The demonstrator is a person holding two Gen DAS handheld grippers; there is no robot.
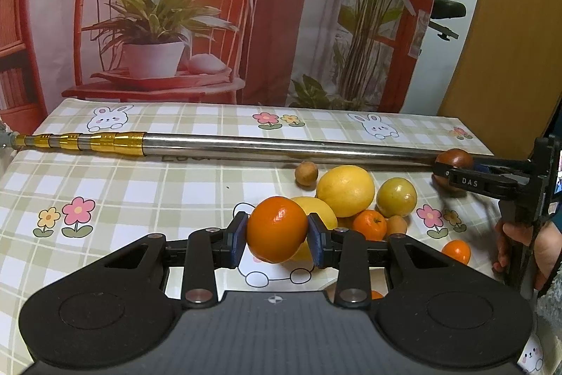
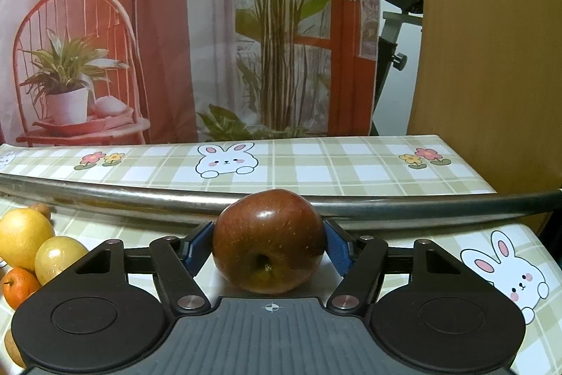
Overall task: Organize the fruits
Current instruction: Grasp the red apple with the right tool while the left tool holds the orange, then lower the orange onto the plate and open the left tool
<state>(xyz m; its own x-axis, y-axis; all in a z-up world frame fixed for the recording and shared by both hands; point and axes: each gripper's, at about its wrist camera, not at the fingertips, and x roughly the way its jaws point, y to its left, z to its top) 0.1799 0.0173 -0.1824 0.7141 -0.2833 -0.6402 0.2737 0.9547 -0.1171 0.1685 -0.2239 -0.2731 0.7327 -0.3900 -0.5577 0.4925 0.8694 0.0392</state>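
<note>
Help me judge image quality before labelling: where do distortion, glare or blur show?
Right wrist view: fisheye bends the metal pole into an arc, and glare spots sit on the apple. Left wrist view: the pole looks nearly straight, the orange carries a highlight, and the right gripper looks slightly blurred.

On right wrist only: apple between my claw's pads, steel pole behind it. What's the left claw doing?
Observer: The left claw is shut on an orange, one pad on each side.
Operator: Any loose fruit near me that I can't see?
Observer: Yes, a small orange lies apart from the pile, close to the hand that holds your claw.
Operator: Where does the pole end on the left?
Observer: The pole runs across the tablecloth and ends in gold telescopic sections near its left edge.
</note>
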